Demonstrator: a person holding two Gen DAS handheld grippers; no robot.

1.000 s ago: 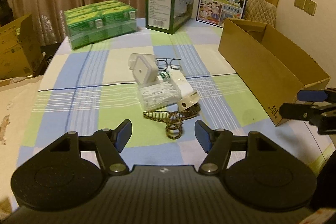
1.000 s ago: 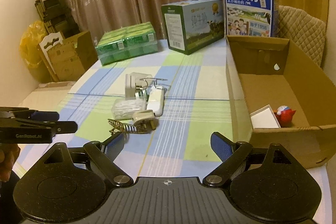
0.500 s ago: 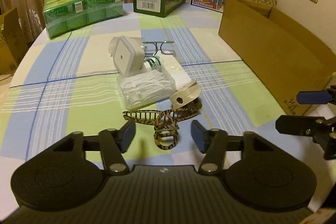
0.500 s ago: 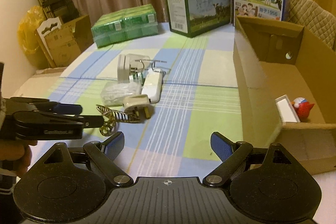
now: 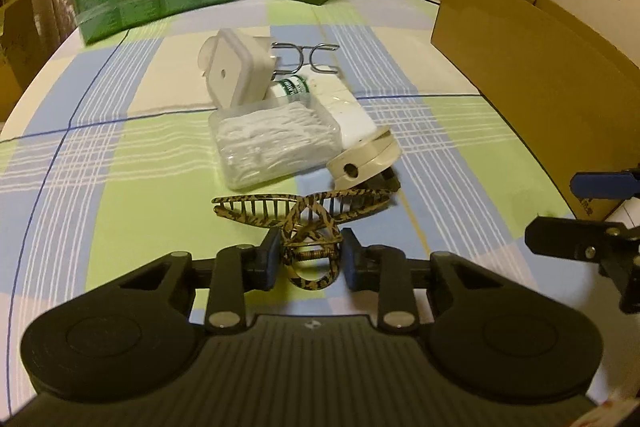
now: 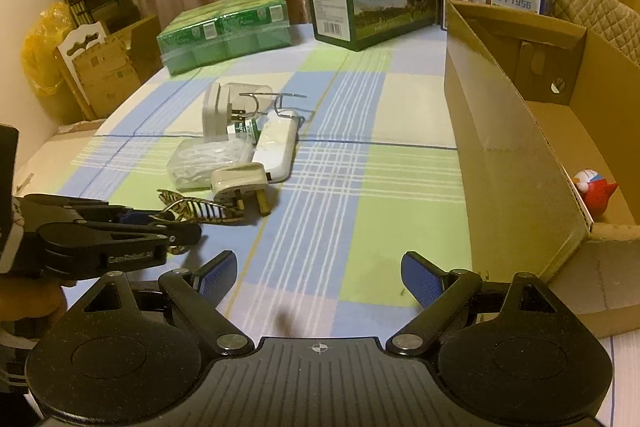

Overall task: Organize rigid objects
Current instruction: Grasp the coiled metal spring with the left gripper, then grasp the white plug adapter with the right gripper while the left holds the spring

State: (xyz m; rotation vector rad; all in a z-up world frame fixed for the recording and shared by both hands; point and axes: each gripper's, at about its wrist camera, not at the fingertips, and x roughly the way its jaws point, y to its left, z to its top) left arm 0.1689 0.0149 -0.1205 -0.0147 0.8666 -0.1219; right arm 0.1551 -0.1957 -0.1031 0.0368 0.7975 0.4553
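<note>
Since a second ago, your left gripper (image 5: pixel 308 259) has dropped low and clamped together on the tortoiseshell plastic hair claw (image 5: pixel 308 211), bottom centre. Further right, the white plug (image 5: pixel 364 157), cotton-swab case (image 5: pixel 276 143) and charger (image 5: pixel 236 69) remain unsorted. Your right gripper (image 6: pixel 320 277) stands apart, empty. The cardboard box (image 6: pixel 516 131), right, already holds a red toy (image 6: pixel 596 187).

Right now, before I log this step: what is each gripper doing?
Left gripper: shut on the patterned hair claw clip, which still rests on the table.
Right gripper: open, holding nothing.
</note>
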